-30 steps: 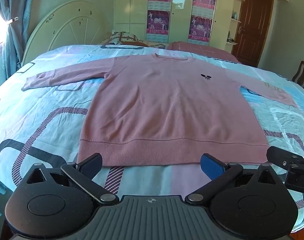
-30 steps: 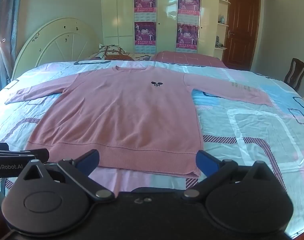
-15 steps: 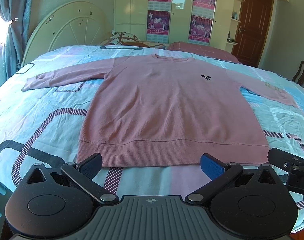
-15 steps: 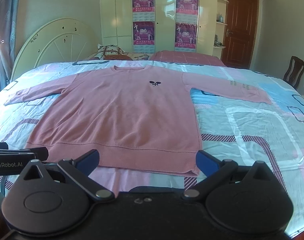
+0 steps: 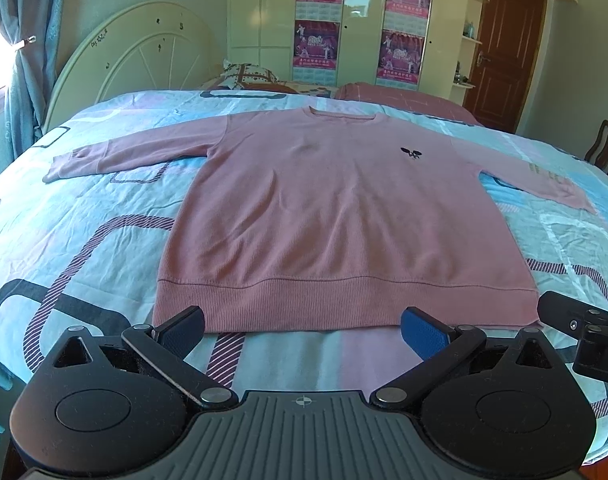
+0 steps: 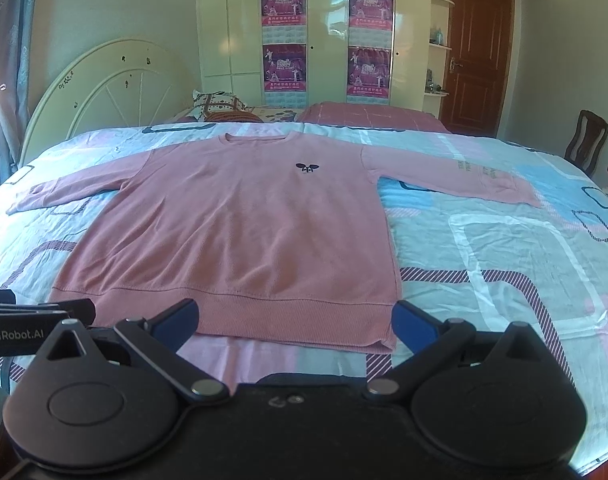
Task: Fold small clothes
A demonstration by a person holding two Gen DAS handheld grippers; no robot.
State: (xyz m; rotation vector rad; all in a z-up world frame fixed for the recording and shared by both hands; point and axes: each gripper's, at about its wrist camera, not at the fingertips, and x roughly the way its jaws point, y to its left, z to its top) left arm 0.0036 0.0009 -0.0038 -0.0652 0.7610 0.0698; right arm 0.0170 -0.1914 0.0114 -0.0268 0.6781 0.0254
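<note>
- Pink sweater point(image 5: 339, 216): lies flat and face up across the middle of the bed point(image 5: 76, 240), collar toward the headboard point(image 5: 144, 52), ribbed hem point(image 5: 343, 300) along the near edge; both sleeves are spread outward toward the bed's side edges. No fold has been made.
- Left gripper point(image 5: 302, 326): fingers spread wide, holding nothing; it hangs just short of the hem, toward the sweater's left hem corner.
- Right gripper point(image 6: 294, 320): fingers likewise wide and empty; its right fingertip sits beside the right hem corner point(image 6: 385, 344).
- Change over the last second: almost none. The sweater has not shifted, and the right wrist view has crept only slightly nearer the hem.
- Reading: the task is probably at its very start, with both grippers lined up for a first grasp; whether either pad already touches the fabric cannot be told from these fisheye views.
</note>
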